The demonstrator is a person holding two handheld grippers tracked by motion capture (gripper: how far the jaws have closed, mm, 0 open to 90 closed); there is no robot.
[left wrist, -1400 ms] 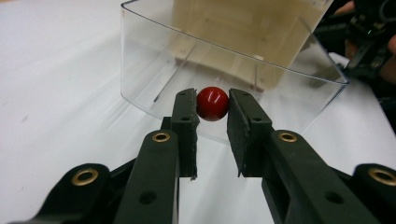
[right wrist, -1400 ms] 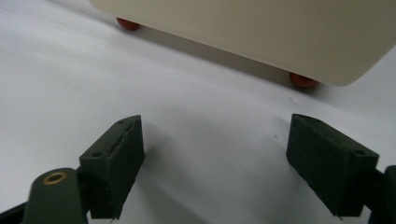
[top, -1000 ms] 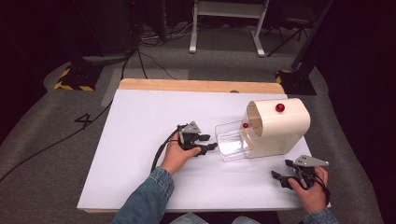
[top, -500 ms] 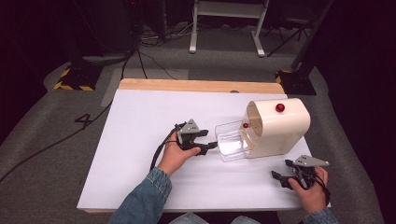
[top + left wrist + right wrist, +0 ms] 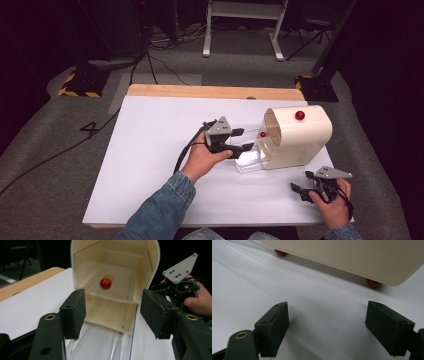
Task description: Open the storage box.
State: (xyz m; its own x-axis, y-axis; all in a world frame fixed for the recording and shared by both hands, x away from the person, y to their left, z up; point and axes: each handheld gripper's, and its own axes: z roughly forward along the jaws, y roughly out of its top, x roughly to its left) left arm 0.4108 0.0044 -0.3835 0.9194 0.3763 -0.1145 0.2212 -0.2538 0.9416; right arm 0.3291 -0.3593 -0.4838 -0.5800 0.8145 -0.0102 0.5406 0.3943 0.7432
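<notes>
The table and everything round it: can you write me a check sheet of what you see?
Surface: white table top with a wooden strip at the far edge, bare around the things.
Job's things: cream box with a rounded top, red knob on it, open end facing a clear tray in front; a red ball inside.
Clutter: nothing seen.
Grippers: left gripper open, jaws either side of the tray; right gripper open, near the table's front edge.
Cables: black cable trails from the left gripper; more on the floor.
Surroundings: grey floor, white stand legs, dark background.
</notes>
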